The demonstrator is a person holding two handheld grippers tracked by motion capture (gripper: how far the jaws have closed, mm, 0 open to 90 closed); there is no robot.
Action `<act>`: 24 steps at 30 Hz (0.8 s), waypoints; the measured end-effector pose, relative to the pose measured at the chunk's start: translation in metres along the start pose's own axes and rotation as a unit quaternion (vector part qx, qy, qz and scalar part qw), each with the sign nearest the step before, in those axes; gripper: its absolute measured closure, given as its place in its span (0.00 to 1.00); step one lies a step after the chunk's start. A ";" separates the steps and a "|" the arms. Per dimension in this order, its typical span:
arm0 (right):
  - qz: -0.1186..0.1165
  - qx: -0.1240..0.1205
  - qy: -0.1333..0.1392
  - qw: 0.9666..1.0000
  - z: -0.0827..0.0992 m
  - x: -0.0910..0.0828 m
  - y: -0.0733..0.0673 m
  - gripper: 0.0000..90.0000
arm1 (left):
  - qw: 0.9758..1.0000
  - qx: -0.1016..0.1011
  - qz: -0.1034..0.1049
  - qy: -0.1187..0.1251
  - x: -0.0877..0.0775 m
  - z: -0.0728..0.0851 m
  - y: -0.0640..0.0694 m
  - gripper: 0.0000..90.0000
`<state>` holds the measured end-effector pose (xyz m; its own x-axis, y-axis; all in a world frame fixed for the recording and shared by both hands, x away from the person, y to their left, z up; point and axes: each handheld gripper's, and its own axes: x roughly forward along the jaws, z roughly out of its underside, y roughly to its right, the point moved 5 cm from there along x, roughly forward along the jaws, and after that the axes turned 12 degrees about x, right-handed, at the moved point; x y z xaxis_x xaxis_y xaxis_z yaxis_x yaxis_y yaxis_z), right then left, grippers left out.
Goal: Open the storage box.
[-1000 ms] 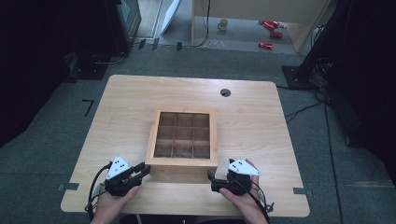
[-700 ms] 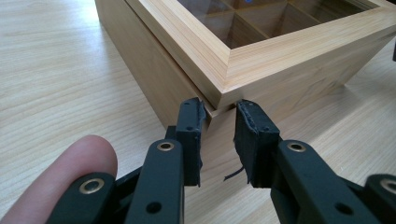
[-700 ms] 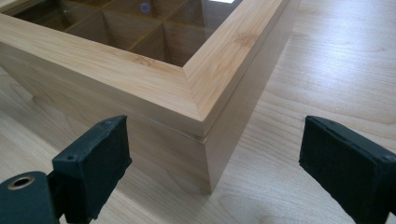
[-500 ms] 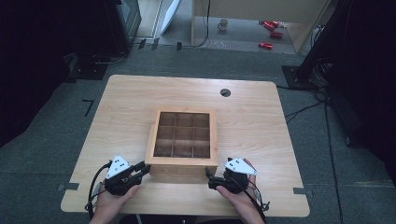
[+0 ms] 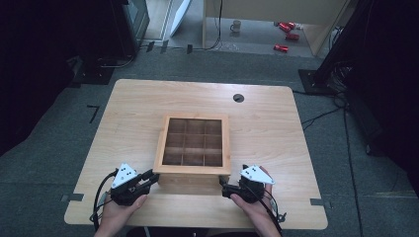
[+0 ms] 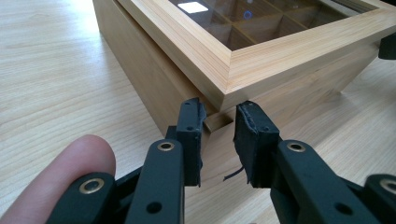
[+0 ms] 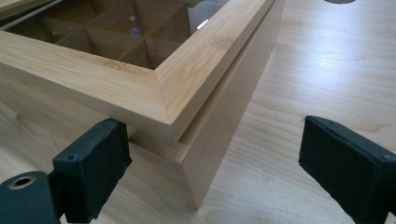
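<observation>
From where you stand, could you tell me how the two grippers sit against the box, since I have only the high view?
Observer: The left gripper has its jaws narrowly apart, lined up on the near left corner of the wooden box, just under the lid's overhang.
Operator: Thank you. And is the right one the same?
Observer: No, the right gripper is wide open, one jaw on each side of the box's near right corner, neither pad clearly touching the wood.
Operator: Is the lid shut?
Observer: It sits flat on the base, with a thin seam visible beneath its frame in the right gripper view.
</observation>
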<state>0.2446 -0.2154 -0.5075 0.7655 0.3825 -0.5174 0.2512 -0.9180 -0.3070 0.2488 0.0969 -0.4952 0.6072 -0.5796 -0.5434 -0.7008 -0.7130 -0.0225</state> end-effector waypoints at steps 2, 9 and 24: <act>-0.003 -0.005 0.005 1.000 -0.002 0.000 0.000 0.10 | 1.000 -0.001 0.002 0.004 -0.001 -0.002 0.000 0.81; -0.001 -0.042 0.025 0.999 -0.007 -0.001 -0.002 0.10 | 1.000 -0.005 0.002 0.010 -0.001 -0.004 -0.001 0.81; -0.027 -0.108 0.069 0.991 -0.025 -0.010 -0.009 0.14 | 0.999 0.010 -0.026 -0.042 0.006 0.021 -0.013 0.40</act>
<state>0.2494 -0.2140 -0.4794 0.8177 0.4269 -0.3862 0.4029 -0.9036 -0.1458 0.2538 0.1104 -0.5158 0.6097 -0.5065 -0.6097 -0.6774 -0.7324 -0.0689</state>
